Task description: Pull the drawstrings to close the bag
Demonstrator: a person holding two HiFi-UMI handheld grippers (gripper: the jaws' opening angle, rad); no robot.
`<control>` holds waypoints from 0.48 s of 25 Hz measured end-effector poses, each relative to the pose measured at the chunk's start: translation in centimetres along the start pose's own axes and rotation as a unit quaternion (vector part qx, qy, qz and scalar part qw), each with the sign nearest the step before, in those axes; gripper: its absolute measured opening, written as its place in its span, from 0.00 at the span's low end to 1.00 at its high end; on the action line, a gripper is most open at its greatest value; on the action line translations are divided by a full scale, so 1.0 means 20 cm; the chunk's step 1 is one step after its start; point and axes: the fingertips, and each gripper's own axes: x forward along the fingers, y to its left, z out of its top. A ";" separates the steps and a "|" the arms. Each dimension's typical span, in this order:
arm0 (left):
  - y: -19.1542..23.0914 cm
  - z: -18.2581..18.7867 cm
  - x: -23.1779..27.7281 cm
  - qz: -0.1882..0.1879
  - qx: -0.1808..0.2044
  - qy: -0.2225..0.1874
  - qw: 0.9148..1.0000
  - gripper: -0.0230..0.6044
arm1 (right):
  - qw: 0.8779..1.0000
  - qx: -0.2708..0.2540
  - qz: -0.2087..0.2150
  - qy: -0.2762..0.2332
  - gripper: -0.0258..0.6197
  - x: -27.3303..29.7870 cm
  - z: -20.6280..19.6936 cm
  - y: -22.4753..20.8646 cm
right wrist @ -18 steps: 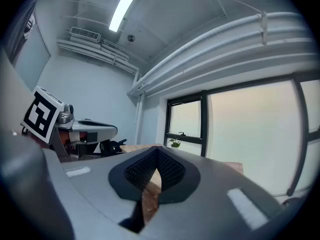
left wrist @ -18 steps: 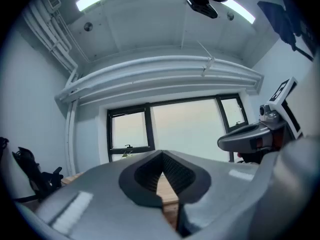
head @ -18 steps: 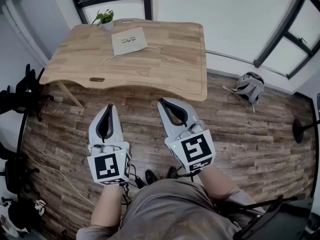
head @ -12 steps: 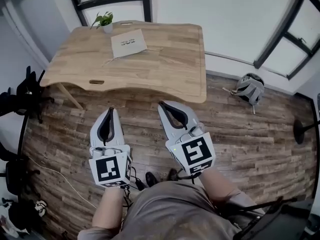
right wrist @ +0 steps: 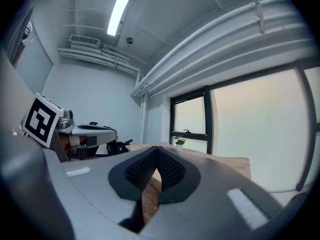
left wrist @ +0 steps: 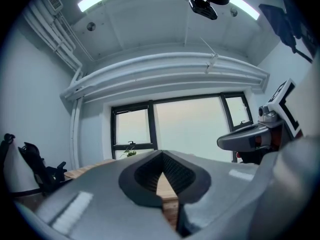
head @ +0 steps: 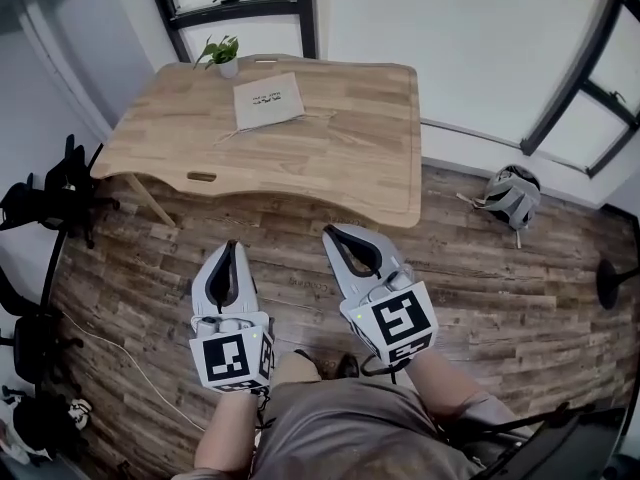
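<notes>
We judge the reach not yet begun: left gripper (head: pixel 231 253) and right gripper (head: pixel 338 236), both pressed together and empty, hang well short of the bag (head: pixel 268 101) ahead; next, open onto its drawstrings (head: pixel 230 132).

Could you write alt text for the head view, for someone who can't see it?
Seen from above, a person holds the left gripper and right gripper, both shut and empty, over a plank floor. Ahead stands a wooden table bearing a flat pale bag and a small potted plant.
</notes>
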 end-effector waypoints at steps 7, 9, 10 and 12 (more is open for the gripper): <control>0.12 -0.13 0.19 0.001 -0.009 0.017 1.000 0.04 | 1.000 0.011 0.005 0.024 0.09 0.23 -0.11 -0.05; 0.19 -0.16 0.30 -0.001 -0.013 0.016 1.000 0.04 | 1.000 0.007 0.007 0.025 0.09 0.34 -0.11 -0.07; 0.22 -0.17 0.37 -0.004 -0.015 0.015 1.000 0.04 | 1.000 0.004 0.007 0.024 0.09 0.41 -0.10 -0.09; 0.29 -0.17 0.50 -0.013 -0.018 0.011 1.000 0.04 | 1.000 -0.004 0.005 0.020 0.09 0.55 -0.07 -0.12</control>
